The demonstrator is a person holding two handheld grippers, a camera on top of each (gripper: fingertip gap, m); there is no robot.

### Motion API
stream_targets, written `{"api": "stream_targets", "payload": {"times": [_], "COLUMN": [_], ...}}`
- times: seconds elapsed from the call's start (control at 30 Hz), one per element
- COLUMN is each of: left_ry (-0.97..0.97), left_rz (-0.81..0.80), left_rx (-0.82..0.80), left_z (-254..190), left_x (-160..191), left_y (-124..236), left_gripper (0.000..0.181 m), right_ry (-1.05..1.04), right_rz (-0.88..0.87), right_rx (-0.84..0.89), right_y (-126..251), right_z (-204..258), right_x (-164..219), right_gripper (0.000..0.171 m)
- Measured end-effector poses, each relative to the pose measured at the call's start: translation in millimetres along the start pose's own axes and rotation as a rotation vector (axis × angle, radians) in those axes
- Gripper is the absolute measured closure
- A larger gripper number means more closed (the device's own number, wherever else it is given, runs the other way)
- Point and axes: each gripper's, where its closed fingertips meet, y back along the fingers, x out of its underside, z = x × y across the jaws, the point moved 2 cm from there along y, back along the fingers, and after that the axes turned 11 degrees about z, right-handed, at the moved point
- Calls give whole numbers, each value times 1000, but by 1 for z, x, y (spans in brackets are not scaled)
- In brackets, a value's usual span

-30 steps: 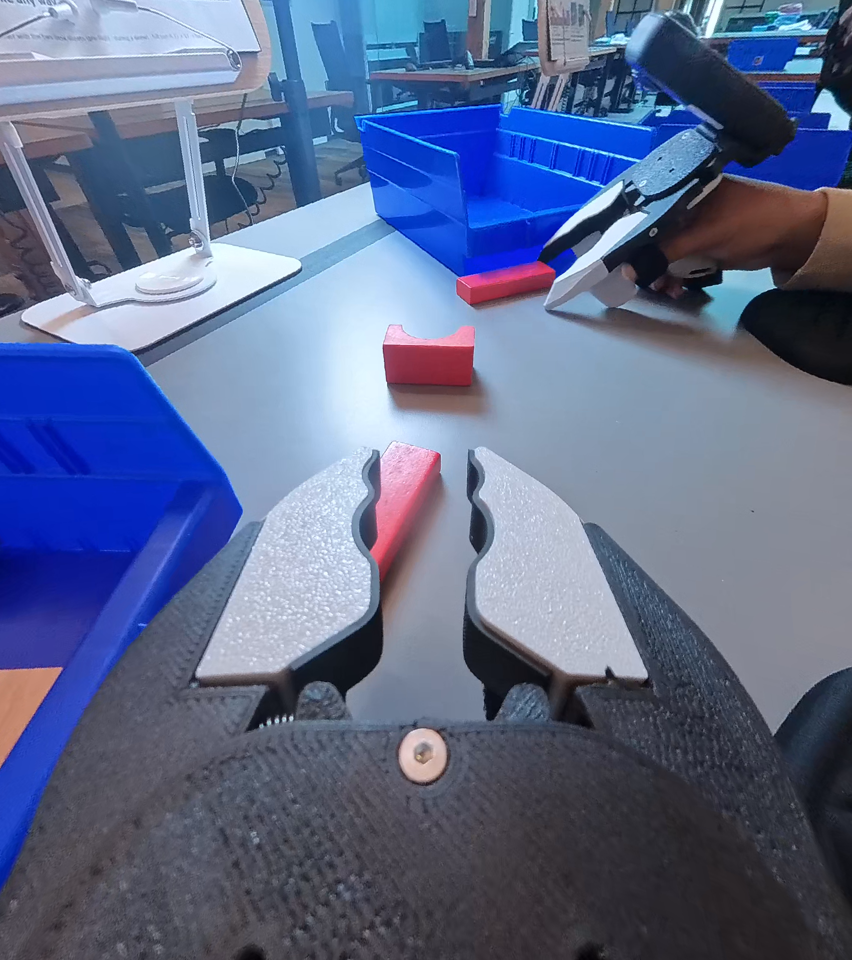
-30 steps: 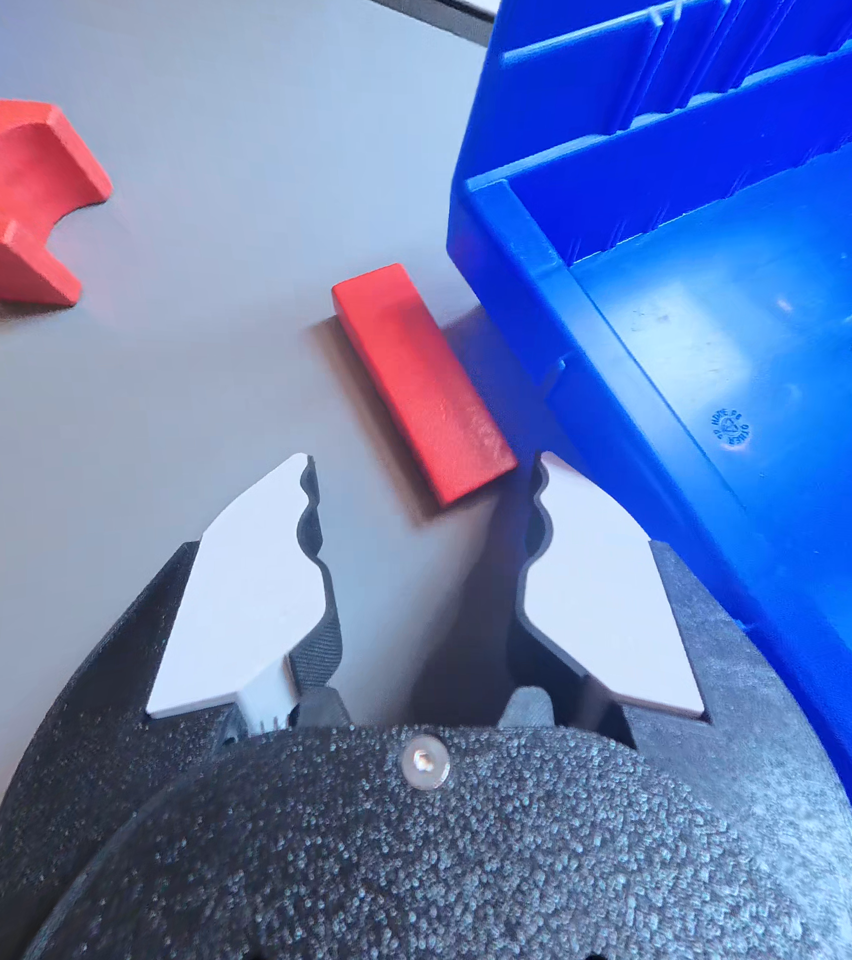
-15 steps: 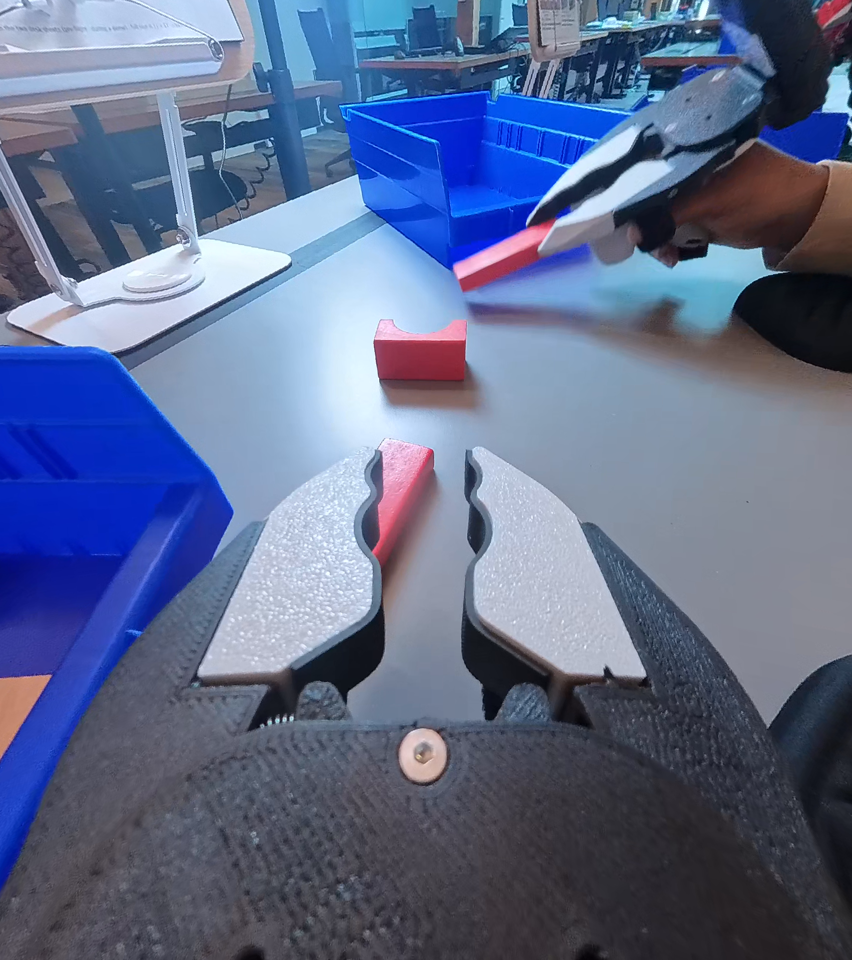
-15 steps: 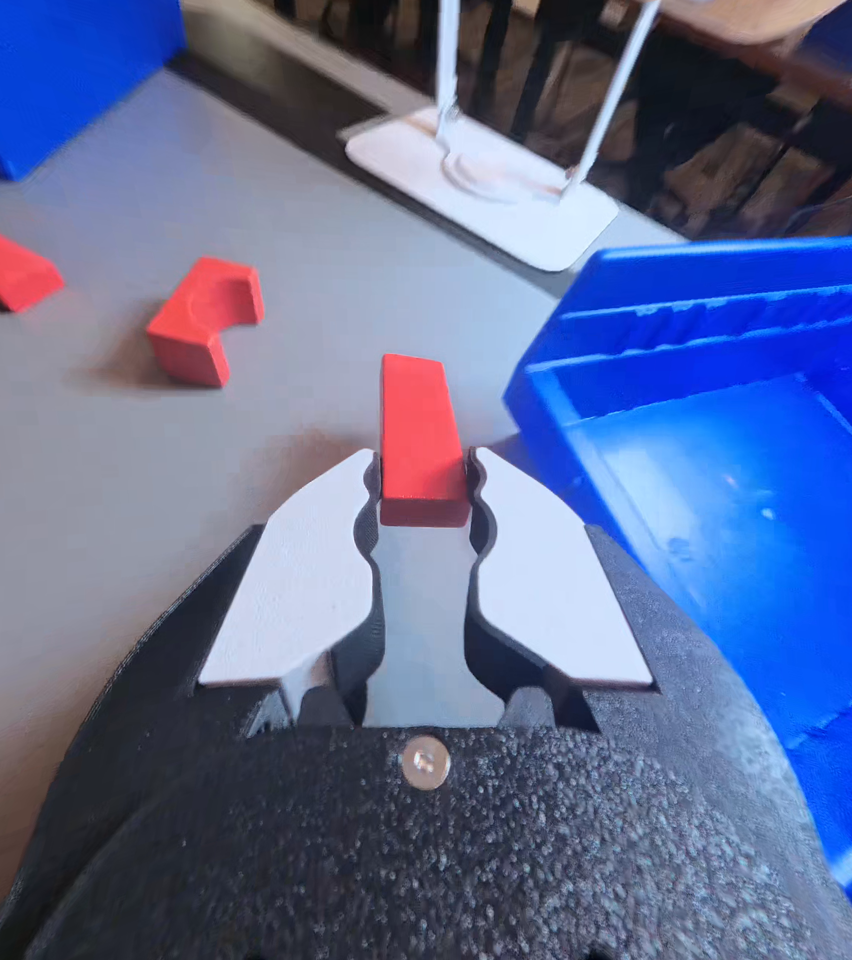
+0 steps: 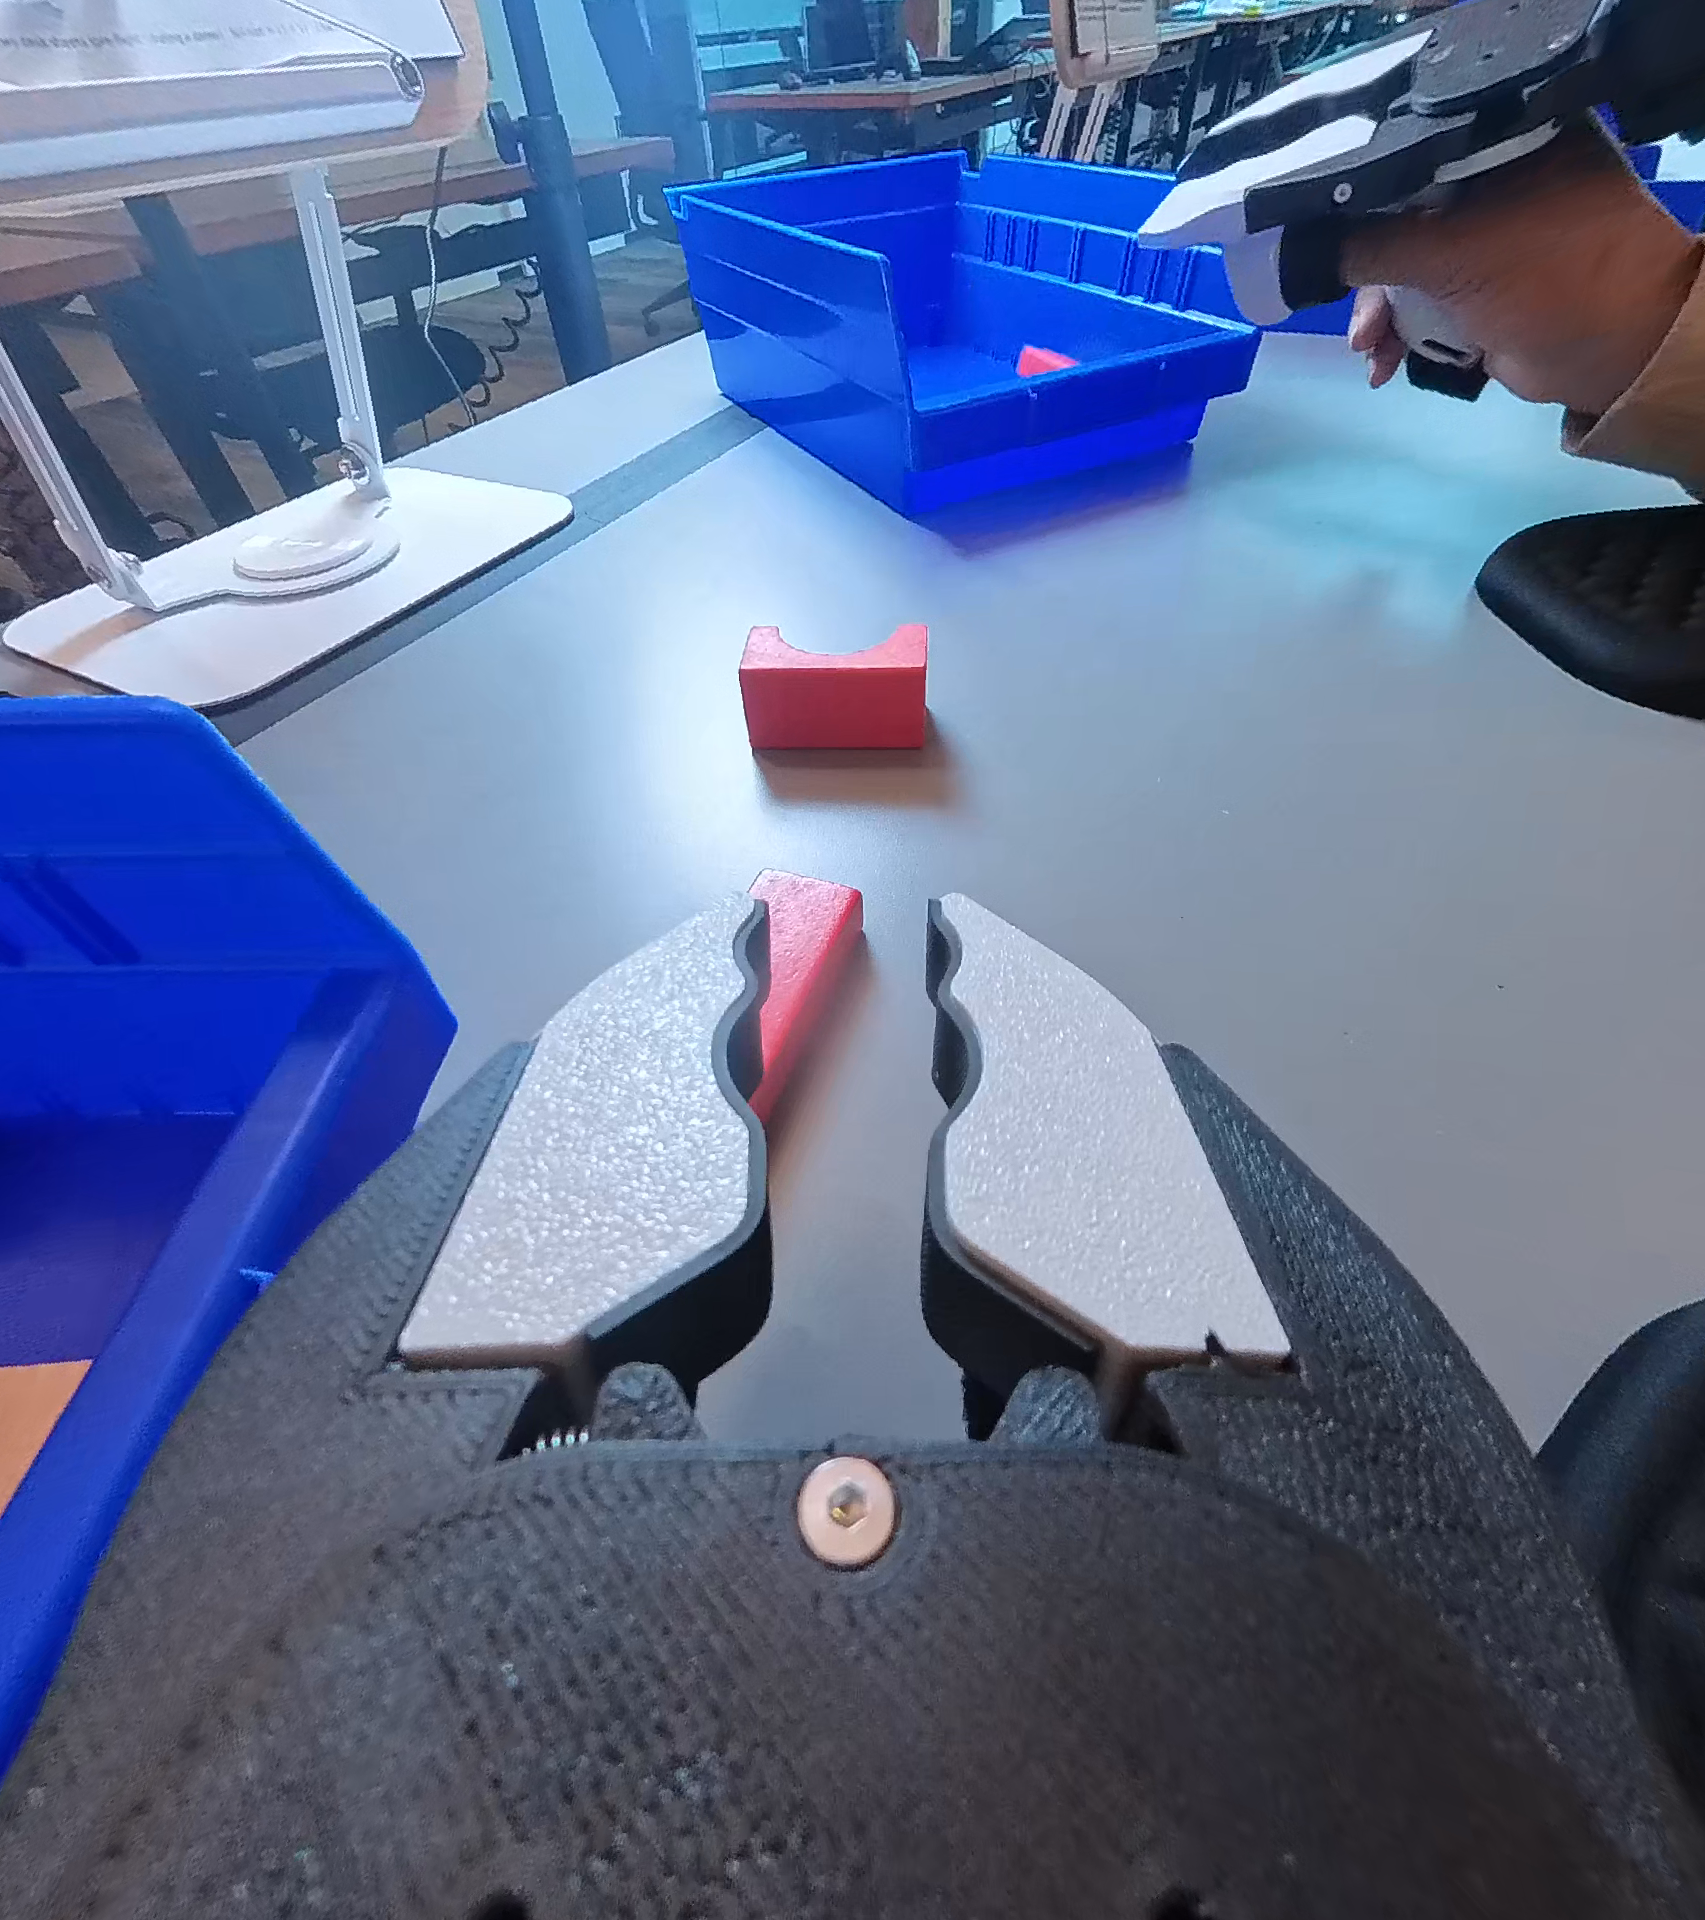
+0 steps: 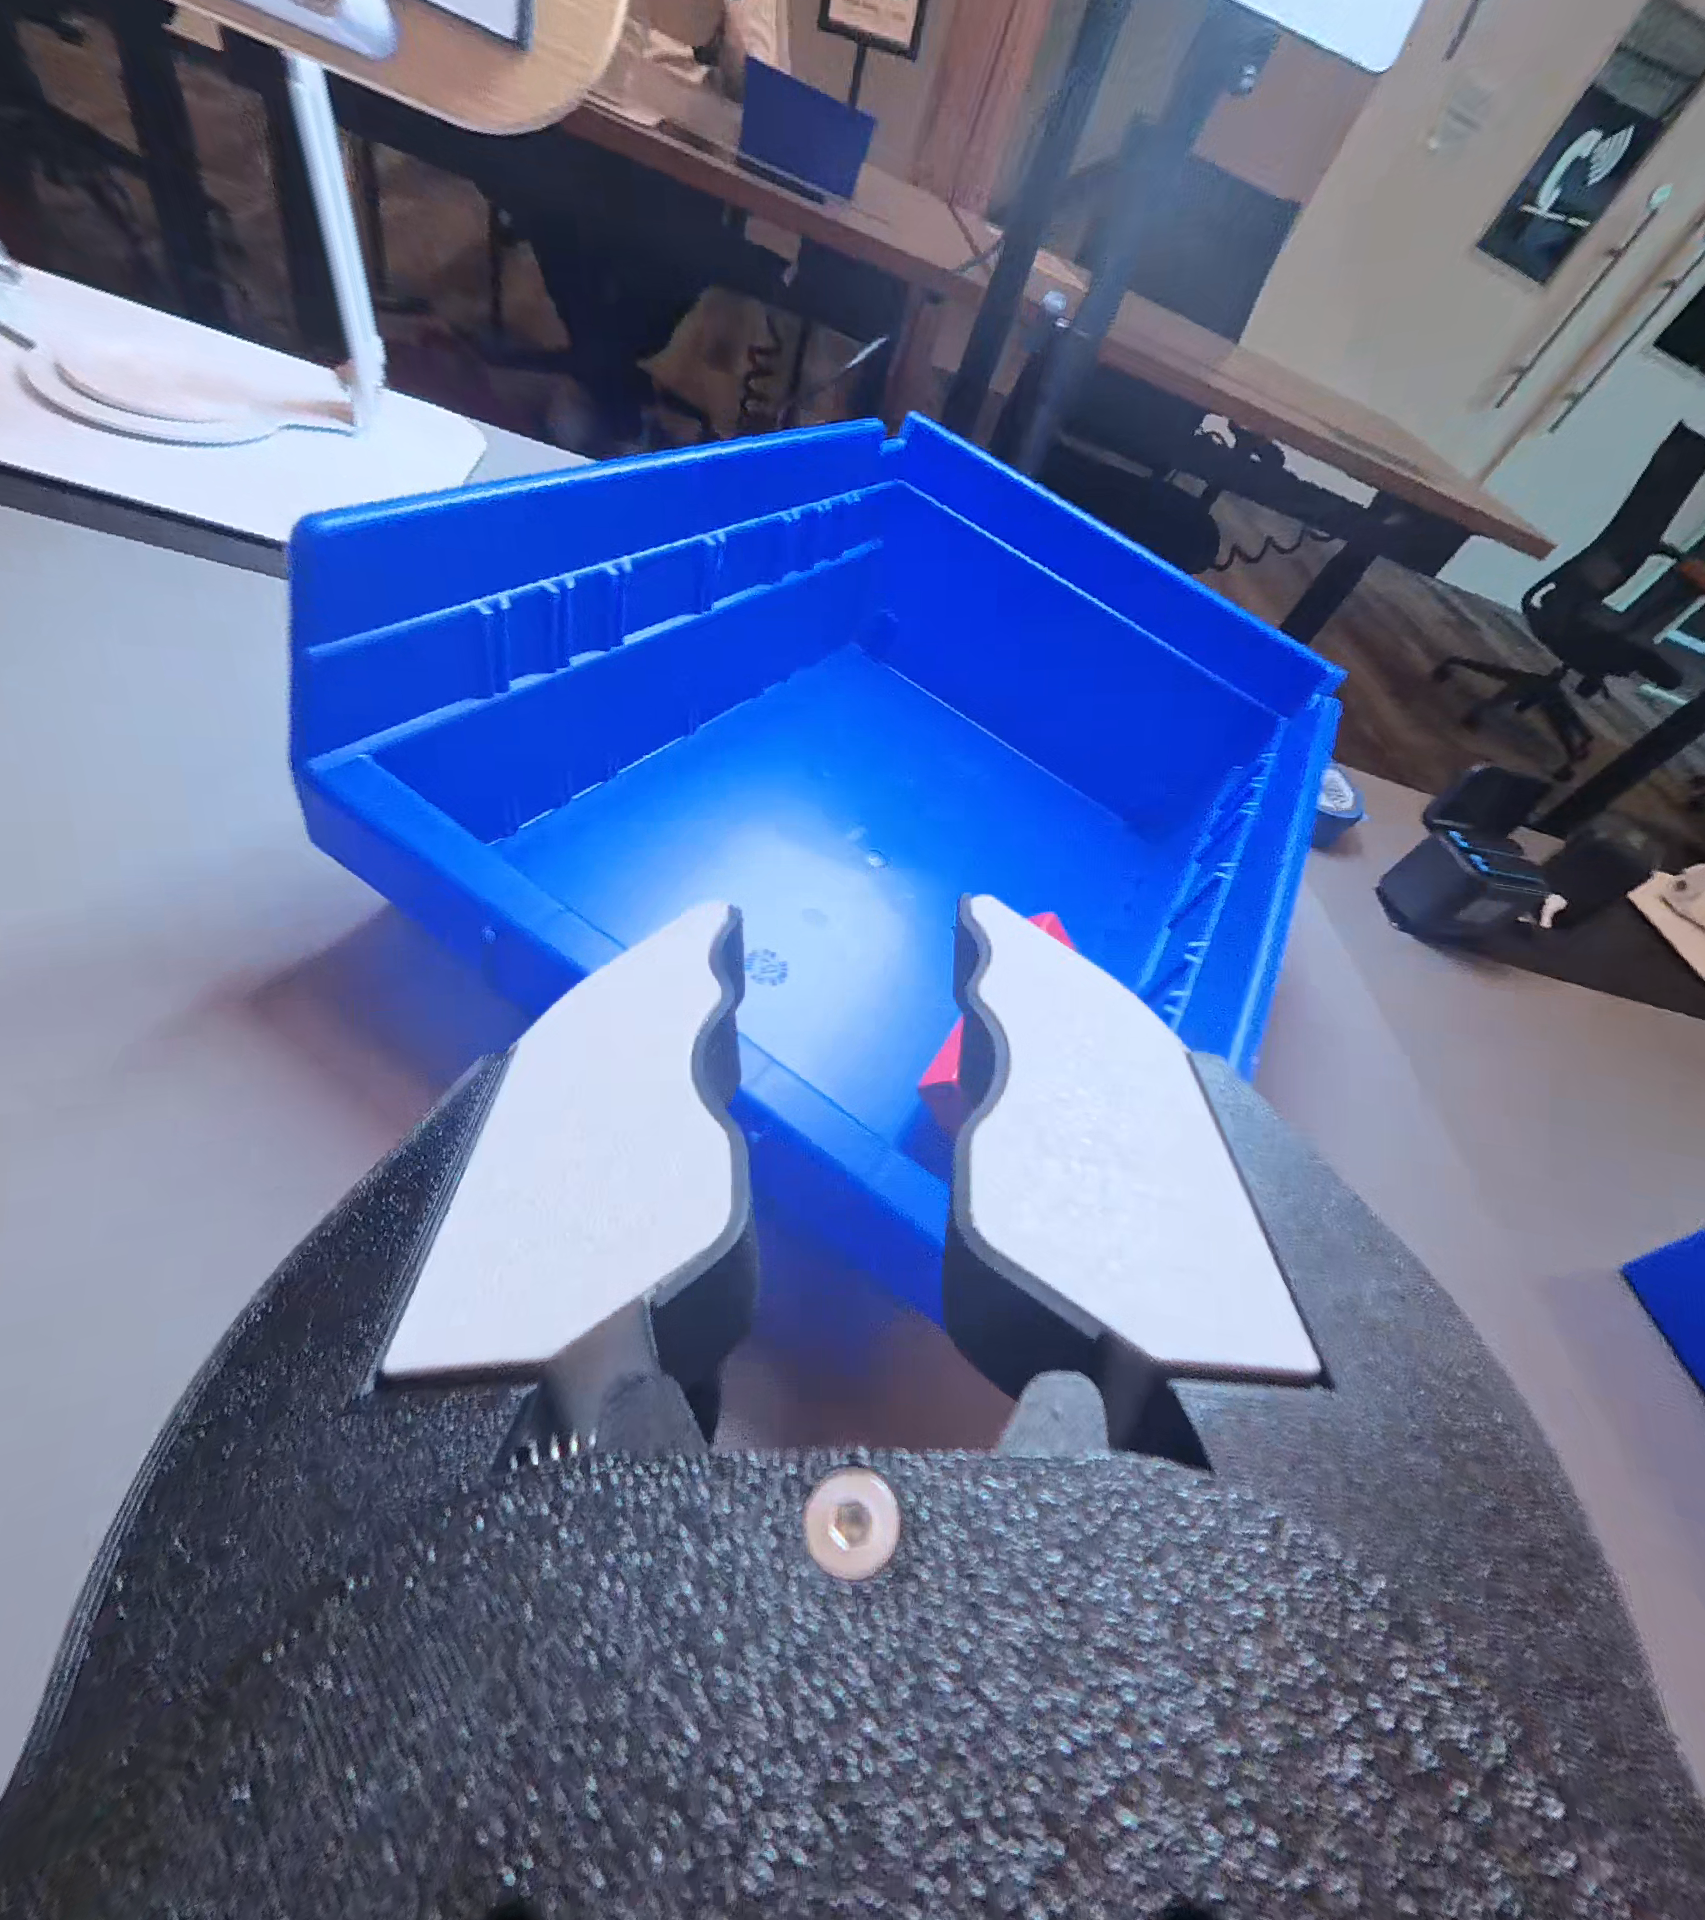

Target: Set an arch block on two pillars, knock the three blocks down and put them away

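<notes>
Left wrist view: the left gripper [image 5: 843, 925] sits low over the grey table [image 5: 1243, 935] with its jaws parted to a moderate gap and gripping nothing. A red pillar block [image 5: 806, 966] lies flat on the table between the fingers, close against the inner edge of the left finger, with a gap to the right finger. Just to the left stands a near blue bin [image 5: 152, 935], its wall beside the gripper. Farther ahead, well apart from the pillar, the red arch block [image 5: 832, 691] rests on the table with its curved notch facing up. Beyond it stands a far blue bin [image 5: 931, 343], with a white lamp base [image 5: 308, 571] off to the left. Right wrist view: the right gripper [image 6: 848, 925] is raised above the front edge of the far blue bin [image 6: 619, 582], jaws parted and empty. A second red pillar block [image 6: 947, 1060] lies inside this bin near its right front corner, mostly hidden behind the right finger. In the left wrist view the right gripper [image 5: 1180, 208] appears above the bin's right side, held by a hand [image 5: 1513, 301].
</notes>
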Motion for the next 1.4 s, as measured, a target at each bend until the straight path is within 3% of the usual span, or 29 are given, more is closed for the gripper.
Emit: {"api": "stream_targets", "payload": {"times": [0.43, 0.67, 0.87, 0.93, 0.97, 1.0, 1.03, 1.4], "left_ry": [7, 11, 18, 19, 19, 20, 20, -37], "left_rz": [-2, 15, 13, 11, 11, 10, 9, 22], "left_rx": [-12, -11, -25, -30, -31, -32, -33, -40], "left_z": [1, 2, 5, 6, 7, 7, 7, 1], "left_x": [0, 1, -1, -2, -2, -2, -2, -1], "left_y": [0, -3, -6, -7, -7, -7, -7, -8], "left_gripper": [150, 150, 150, 150, 150, 150, 150, 150], "right_ry": [61, 161, 221, 259, 295, 312, 326, 269], "right_rz": [-58, 41, 148, 208, 242, 248, 229, 35], "right_rx": [-315, -620, -737, -738, -733, -737, -742, -729], "right_y": [14, 11, -8, -17, -21, -22, -21, -2], "right_z": [65, 164, 232, 247, 253, 256, 257, 212], "right_x": [-4, 9, -7, -6, -3, -4, -6, -21], "right_gripper": [123, 106, 95, 106, 122, 157, 171, 171]}}
